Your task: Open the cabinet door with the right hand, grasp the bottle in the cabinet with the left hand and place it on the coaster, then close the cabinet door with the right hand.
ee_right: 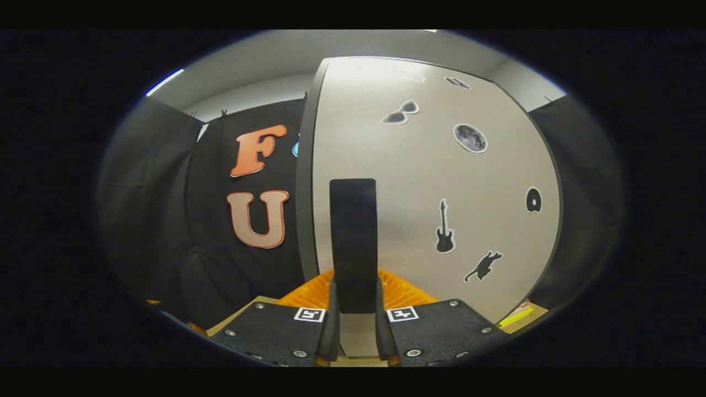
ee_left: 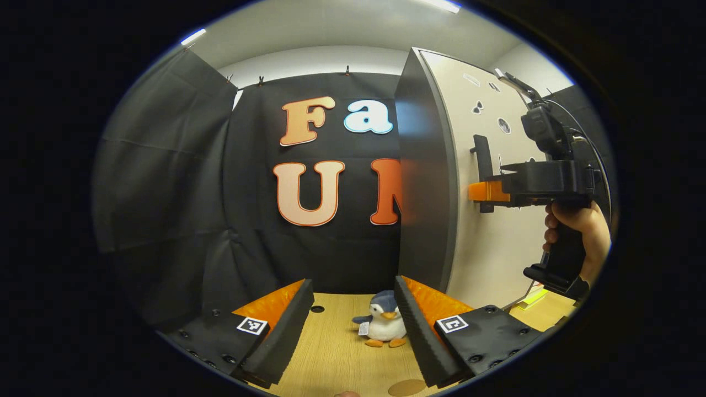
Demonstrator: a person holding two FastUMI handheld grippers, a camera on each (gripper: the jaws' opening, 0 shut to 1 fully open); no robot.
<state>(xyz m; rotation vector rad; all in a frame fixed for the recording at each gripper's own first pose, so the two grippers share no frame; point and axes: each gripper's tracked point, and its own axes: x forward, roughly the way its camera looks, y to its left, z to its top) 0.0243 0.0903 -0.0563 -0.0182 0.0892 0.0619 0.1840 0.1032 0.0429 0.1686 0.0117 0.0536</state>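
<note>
On the desk (ee_left: 342,353): we note a plush penguin (ee_left: 384,325).
Right gripper (ee_right: 354,309): jaws clenched on cabinet door handle (ee_right: 353,242).
Left gripper (ee_left: 353,331): jaws released.

In the left gripper view, a penguin toy (ee_left: 384,325) stands on the tabletop (ee_left: 331,353) between this hand-held gripper's (ee_left: 353,331) spread fingers. The cabinet (ee_left: 441,182) rises right of it. The right hand-held gripper (ee_left: 488,191) meets the handle (ee_left: 482,157) on the door (ee_left: 496,242). In the right gripper view, the handle (ee_right: 353,242) stands between that gripper's (ee_right: 353,325) fingers.

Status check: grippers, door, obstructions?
Right gripper shut on door handle. Left gripper open, holding nothing. Cabinet door closed. Penguin plush sits ahead.
</note>
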